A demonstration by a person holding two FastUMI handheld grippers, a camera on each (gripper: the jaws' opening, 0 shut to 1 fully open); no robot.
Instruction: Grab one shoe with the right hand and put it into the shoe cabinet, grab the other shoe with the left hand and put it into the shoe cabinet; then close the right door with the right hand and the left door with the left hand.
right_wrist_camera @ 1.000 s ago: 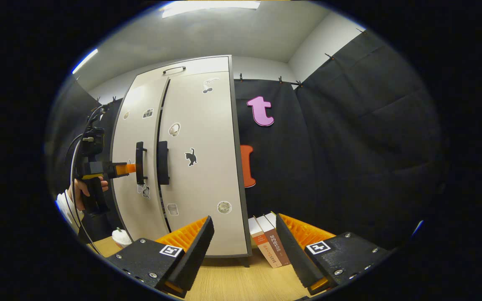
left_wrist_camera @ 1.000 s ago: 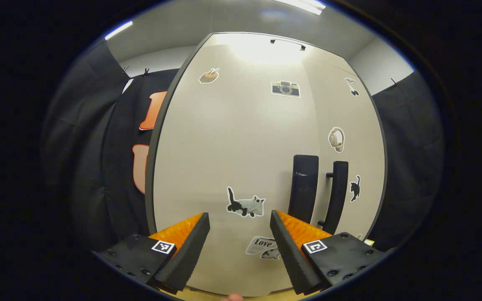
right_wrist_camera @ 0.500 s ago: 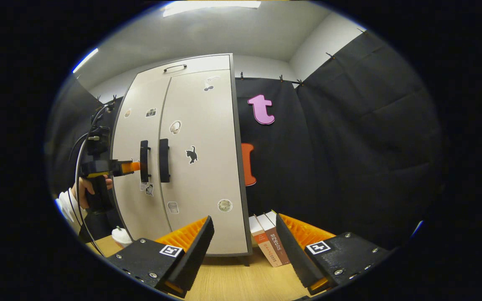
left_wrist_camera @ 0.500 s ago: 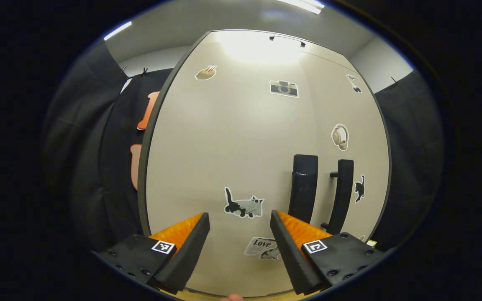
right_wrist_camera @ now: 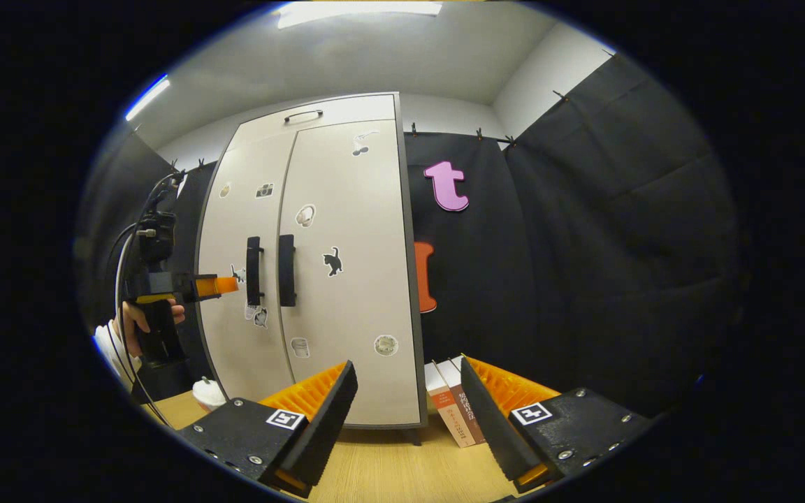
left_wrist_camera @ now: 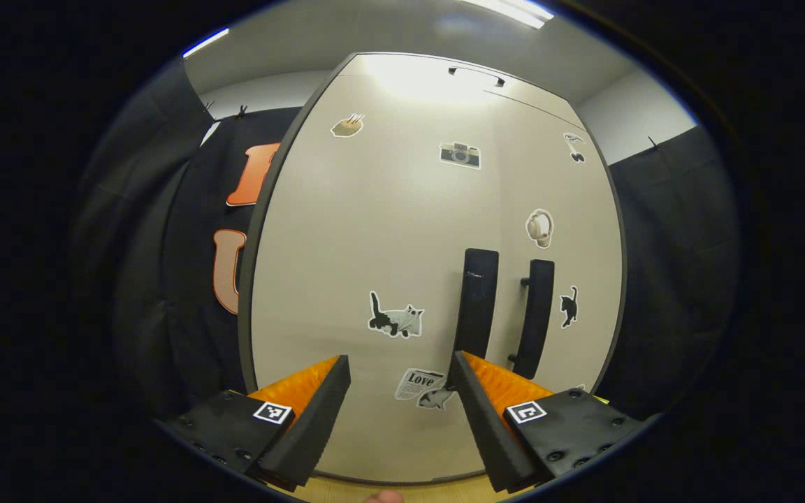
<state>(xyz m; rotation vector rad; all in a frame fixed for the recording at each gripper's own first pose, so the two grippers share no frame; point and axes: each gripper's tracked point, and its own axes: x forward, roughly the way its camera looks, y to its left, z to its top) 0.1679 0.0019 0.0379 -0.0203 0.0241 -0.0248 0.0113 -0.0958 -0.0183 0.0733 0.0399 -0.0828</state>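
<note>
The shoe cabinet stands close in front of me in the left gripper view, pale with stickers, both doors flush. Its two dark handles stand side by side at the seam. My left gripper is open and holds nothing, a short way off the left door, its right finger low beside the left handle. In the right gripper view the cabinet stands farther off at the left, and a hand holds the left gripper just short of the left handle. My right gripper is open, holding nothing.
The cabinet stands on a wooden table. A few books lean by its right side. A white cup sits on the table at the lower left. Black cloth walls close in behind and on both sides.
The dark gap between the doors has closed as the left door swung flush. The left gripper has since drawn back slightly from the door. The right gripper has hardly moved.
</note>
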